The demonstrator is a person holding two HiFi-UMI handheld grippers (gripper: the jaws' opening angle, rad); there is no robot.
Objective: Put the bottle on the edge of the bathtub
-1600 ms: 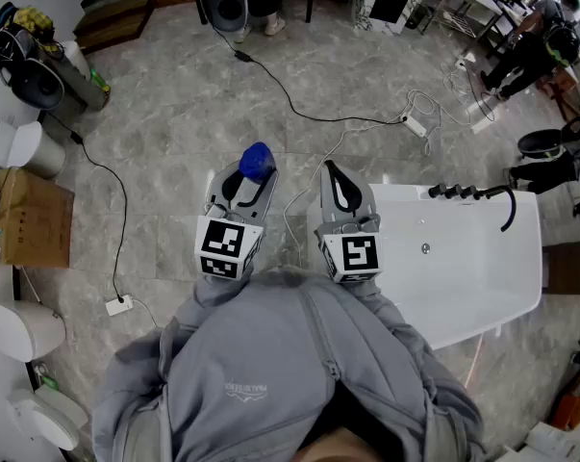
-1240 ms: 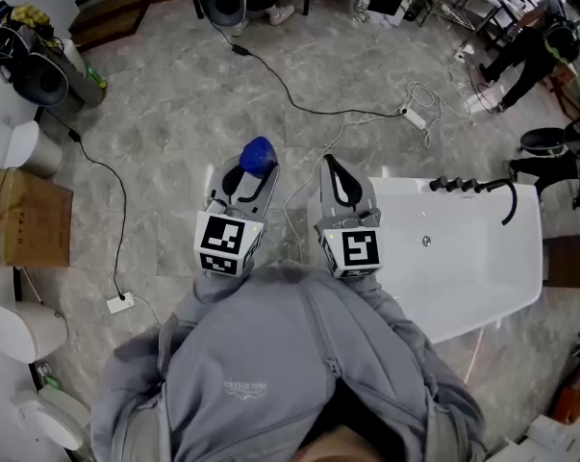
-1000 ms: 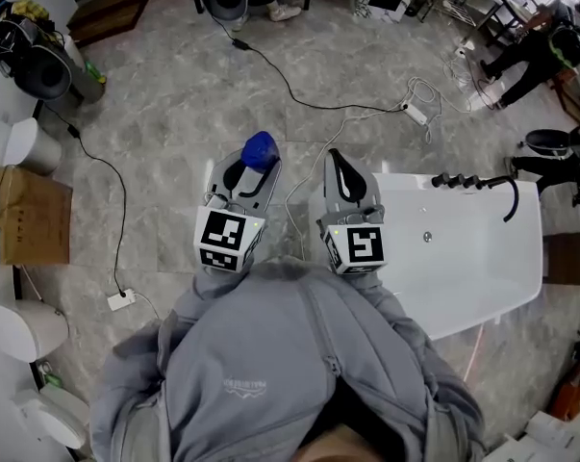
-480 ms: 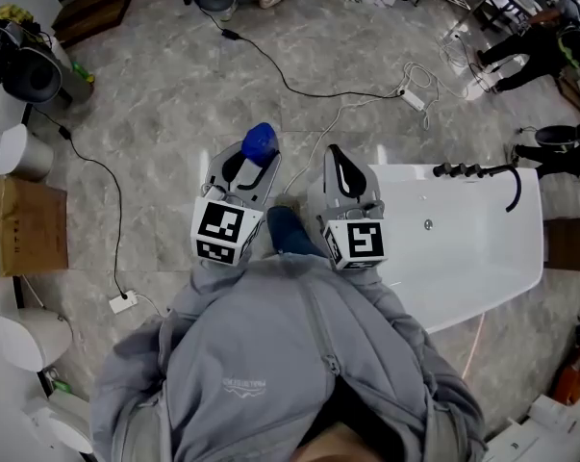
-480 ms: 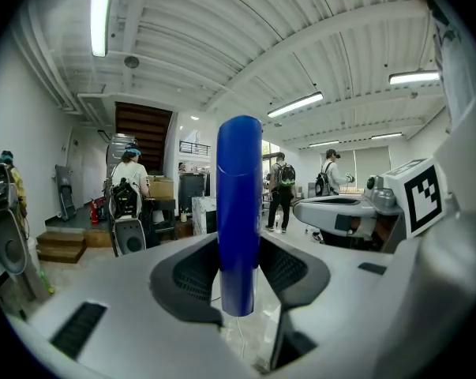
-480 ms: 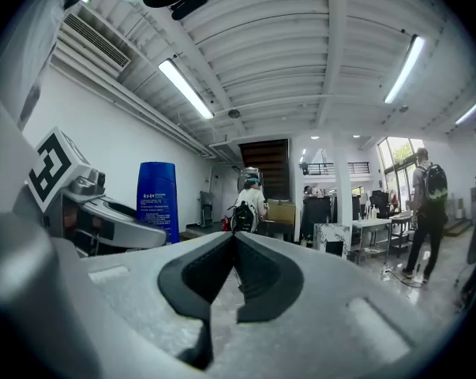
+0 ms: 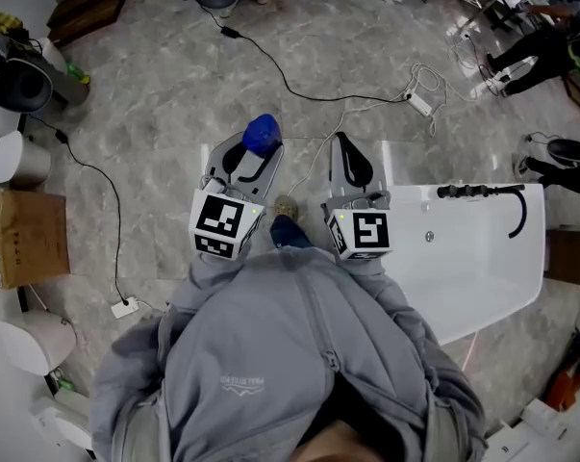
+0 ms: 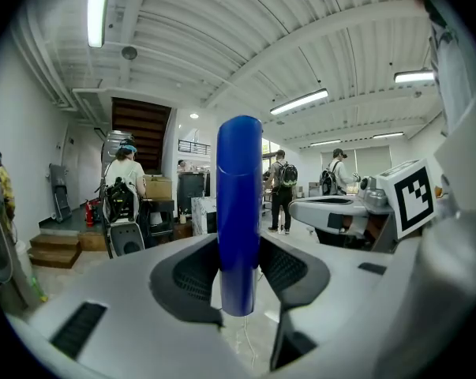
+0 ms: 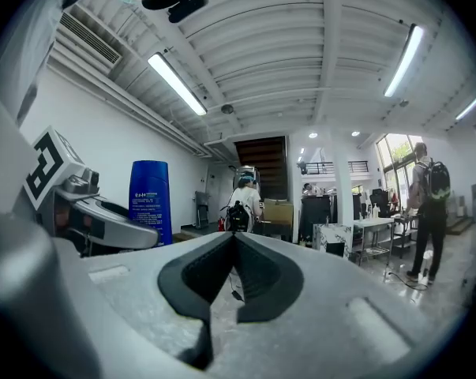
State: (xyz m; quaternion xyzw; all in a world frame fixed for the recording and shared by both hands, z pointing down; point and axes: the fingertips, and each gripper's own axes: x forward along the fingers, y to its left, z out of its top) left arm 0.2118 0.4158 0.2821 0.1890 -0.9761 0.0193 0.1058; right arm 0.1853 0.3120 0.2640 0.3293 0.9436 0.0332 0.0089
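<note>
A blue bottle [image 7: 262, 135] stands upright between the jaws of my left gripper [image 7: 254, 152], which is shut on its lower body. In the left gripper view the bottle [image 8: 239, 219] fills the middle, with the pads [image 8: 289, 271] pressed on both sides. My right gripper [image 7: 351, 158] hangs beside it, shut and empty; its jaws meet at the tip [image 9: 234, 242]. From the right gripper view the bottle [image 9: 151, 200] shows at the left. The white bathtub [image 7: 491, 287] lies to the right, its near end just beside the right gripper.
A black faucet set [image 7: 482, 192] sits on the tub's far rim. Cables and a power strip [image 7: 424, 104] run over the grey floor ahead. A cardboard box [image 7: 20, 234] and toilets stand at the left. My shoe [image 7: 288, 207] shows between the grippers. People stand at the upper right.
The floor and bathtub have slid in the view as the person steps forward; a shoe and trouser leg have appeared between the grippers. Both grippers keep their hold and spacing.
</note>
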